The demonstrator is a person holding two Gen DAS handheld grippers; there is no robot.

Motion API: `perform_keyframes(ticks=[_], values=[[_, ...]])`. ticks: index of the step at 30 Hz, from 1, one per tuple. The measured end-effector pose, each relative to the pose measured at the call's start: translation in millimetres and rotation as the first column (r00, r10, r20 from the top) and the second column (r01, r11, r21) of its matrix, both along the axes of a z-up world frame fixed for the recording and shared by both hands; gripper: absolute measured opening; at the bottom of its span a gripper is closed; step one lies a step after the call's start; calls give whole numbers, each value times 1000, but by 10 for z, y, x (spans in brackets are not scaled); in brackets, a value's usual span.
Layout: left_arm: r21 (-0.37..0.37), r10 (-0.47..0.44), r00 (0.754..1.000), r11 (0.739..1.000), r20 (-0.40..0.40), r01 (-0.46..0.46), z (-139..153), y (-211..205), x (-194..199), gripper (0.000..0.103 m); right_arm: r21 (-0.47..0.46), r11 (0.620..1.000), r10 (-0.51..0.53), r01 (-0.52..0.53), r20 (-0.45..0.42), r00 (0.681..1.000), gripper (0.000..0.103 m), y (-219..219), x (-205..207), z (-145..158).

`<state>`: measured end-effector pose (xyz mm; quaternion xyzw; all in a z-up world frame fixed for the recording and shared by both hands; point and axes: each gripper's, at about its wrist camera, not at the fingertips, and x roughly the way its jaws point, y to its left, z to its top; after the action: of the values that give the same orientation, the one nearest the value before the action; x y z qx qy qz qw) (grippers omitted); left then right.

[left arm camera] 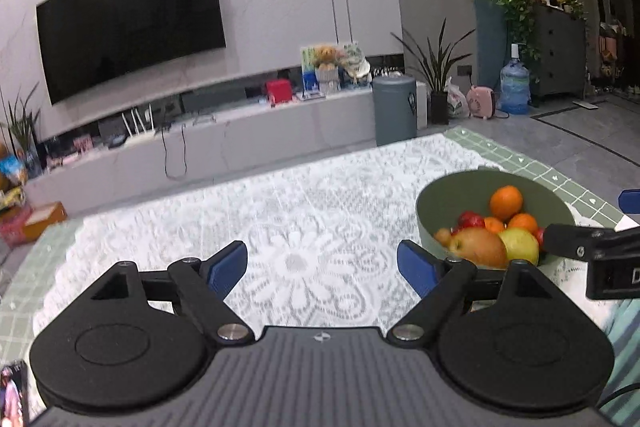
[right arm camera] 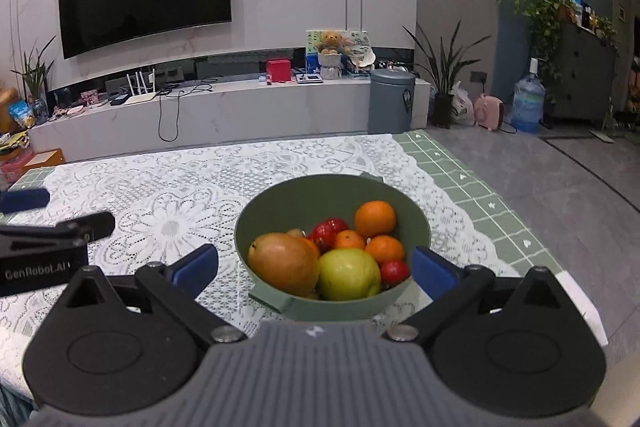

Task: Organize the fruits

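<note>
A green bowl [right arm camera: 280, 203] stands on the lace-covered table [right arm camera: 160, 195]. It holds a mango [right arm camera: 282, 263], a green apple [right arm camera: 348, 275], oranges [right arm camera: 375, 218] and small red fruits [right arm camera: 329, 230]. My right gripper [right arm camera: 314, 267] is open and empty, its blue fingers either side of the bowl's near rim. My left gripper [left arm camera: 322, 271] is open and empty over bare lace, left of the bowl [left arm camera: 436, 203]. The fruit pile [left arm camera: 492, 239] shows in the left wrist view too.
The table's far edge and right edge drop to a grey tiled floor [right arm camera: 560, 195]. A green checked cloth [right arm camera: 460, 183] shows under the lace. Beyond stand a TV bench [right arm camera: 224, 115], a grey bin [right arm camera: 390, 101] and a water jug [right arm camera: 528, 105].
</note>
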<state>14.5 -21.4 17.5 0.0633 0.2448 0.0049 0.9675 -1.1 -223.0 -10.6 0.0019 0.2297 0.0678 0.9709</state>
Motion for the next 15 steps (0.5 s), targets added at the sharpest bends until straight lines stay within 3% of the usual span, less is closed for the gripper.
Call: perform_keyframes(ticks=[5,15], values=[[-9,22,998,1000,-65,-22,-112,25,40,99,-60,998,7,-6,12,1000,99,74,-30,-107],[-12,35,986,999,-161,-37,-274,-6,75,99,-60,998,31,-33,-32,999,99,84,19,-254]])
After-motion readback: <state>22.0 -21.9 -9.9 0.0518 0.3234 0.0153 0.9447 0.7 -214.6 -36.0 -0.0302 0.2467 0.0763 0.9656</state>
